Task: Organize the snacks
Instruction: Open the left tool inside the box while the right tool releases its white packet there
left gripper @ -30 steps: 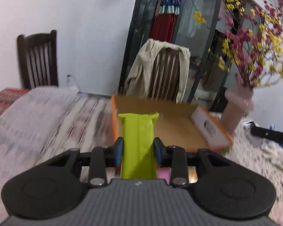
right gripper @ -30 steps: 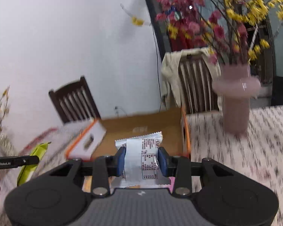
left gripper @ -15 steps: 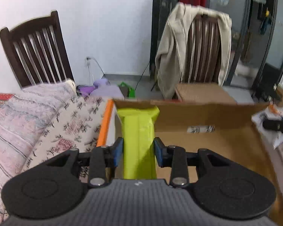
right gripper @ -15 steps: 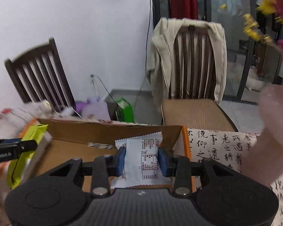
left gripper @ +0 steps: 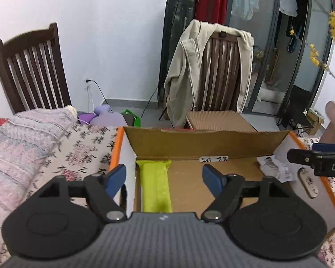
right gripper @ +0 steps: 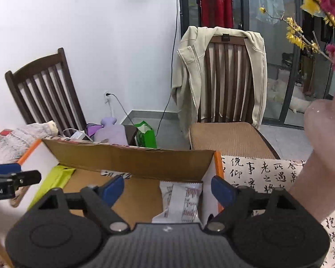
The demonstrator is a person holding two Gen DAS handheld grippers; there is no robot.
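Note:
An open cardboard box with orange edges stands on the table; it also shows in the right wrist view. A lime-green snack packet lies on the box floor at its left wall; it also shows in the right wrist view. My left gripper is open and empty above it. A white snack packet with red print lies at the box's right wall, also seen in the left wrist view. My right gripper is open and empty above it.
The table has a cloth with calligraphy print. A chair draped with a beige jacket stands behind the box, a dark wooden chair at the left. A pink vase with flower branches stands right of the box.
Both grippers opened and let go of their packets, which now lie on the box floor: the green one at the left, the white one at the right.

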